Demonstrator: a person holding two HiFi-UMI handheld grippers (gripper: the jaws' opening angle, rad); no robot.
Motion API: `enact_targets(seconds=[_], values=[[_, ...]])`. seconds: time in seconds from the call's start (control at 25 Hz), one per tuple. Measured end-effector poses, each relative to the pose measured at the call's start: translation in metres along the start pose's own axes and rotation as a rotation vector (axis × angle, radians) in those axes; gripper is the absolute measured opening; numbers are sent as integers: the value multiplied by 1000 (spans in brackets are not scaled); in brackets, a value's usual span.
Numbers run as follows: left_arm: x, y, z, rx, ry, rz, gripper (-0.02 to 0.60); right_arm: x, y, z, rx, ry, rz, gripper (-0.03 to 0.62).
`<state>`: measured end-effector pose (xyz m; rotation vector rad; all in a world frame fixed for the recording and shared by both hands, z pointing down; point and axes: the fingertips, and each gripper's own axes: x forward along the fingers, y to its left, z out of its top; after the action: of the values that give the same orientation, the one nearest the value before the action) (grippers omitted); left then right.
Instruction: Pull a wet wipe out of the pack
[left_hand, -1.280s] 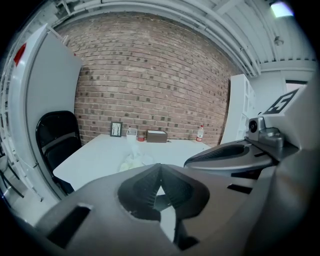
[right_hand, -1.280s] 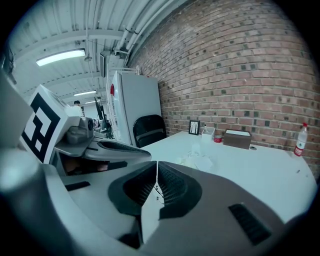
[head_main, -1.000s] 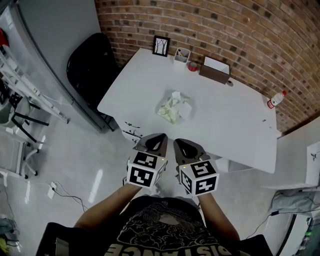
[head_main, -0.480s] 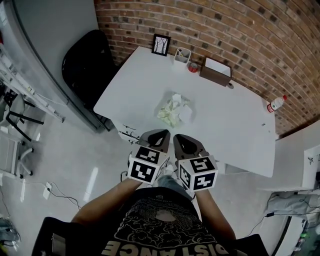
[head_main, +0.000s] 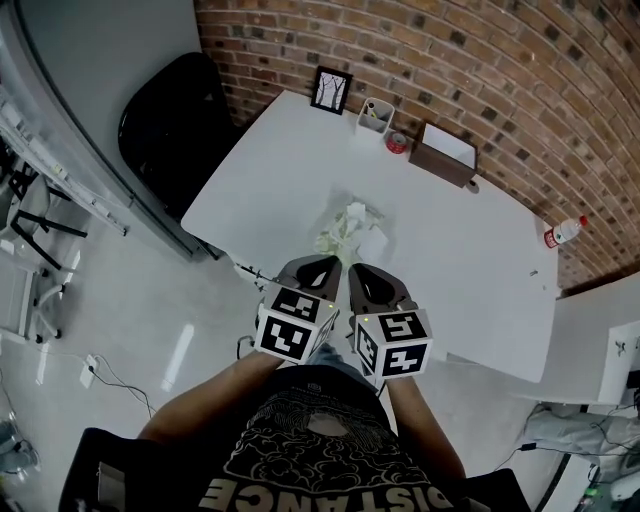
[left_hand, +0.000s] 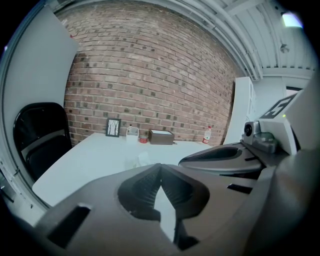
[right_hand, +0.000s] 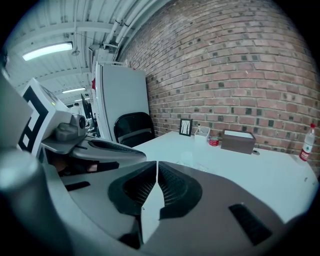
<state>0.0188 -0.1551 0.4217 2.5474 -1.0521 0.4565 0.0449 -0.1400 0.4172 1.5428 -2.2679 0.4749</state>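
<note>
Left gripper (head_main: 312, 266) and right gripper (head_main: 366, 272): jaws of each pressed together at the tips, nothing between them, held side by side just off the near edge of the white table (head_main: 480, 260). Wet wipe pack (head_main: 348, 228), crumpled white sheet on top, lies on the table just beyond the jaw tips, apart from both. Along the table's far edge: picture frame (head_main: 331, 89), white cup (head_main: 375, 115), brown box (head_main: 448, 154); black chair (head_main: 175, 120) off its left end.

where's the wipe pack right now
In the head view the wipe pack lies centrally on the white table, just beyond the left hand-held gripper and right hand-held gripper, touching neither.
</note>
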Motion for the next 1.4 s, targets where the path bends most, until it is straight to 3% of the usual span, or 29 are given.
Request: enact_targets(seconds=[0.68,1.4], values=[[76,46,2,-85,72,33,12,86,-45,0,-11,109,31,21],[111,84,-11,-129,134,102,12,136,-69,-15,-39,197,62,23]])
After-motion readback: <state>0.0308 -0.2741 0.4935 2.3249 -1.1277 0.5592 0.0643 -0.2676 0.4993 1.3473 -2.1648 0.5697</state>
